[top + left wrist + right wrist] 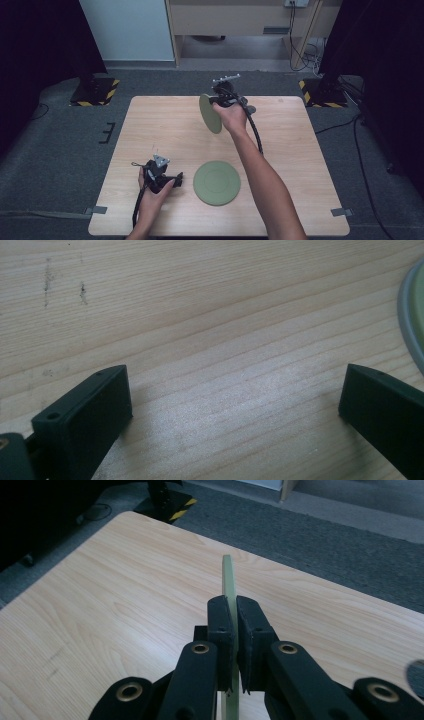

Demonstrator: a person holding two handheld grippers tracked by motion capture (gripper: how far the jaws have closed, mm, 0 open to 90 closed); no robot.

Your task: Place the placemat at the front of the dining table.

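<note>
Clamped on the rim of a flat, round, olive-green plastic plate, the right gripper holds it on edge in the air above the far middle of the pale wooden table. In the right gripper view the jaws pinch the thin green edge between them, with only a narrow strip of plate under the pads. The left gripper rests low on the table near its front left, jaws spread wide and holding nothing; bare wood shows between them in the left gripper view. A second round olive-green plate lies flat on the table just beside that gripper, and its pale rim shows at the edge of the left gripper view.

With so little rim under the pads, I judge the raised plate could swivel or slip out if the hand tilts or jolts, and it might then drop onto the table.

Light woodgrain covers the table, with a few small dark marks. Around the table lies grey carpet; beyond its far edge stand black drapes, stand bases with yellow-and-black hazard stripes, a pale wall panel and loose cables.
</note>
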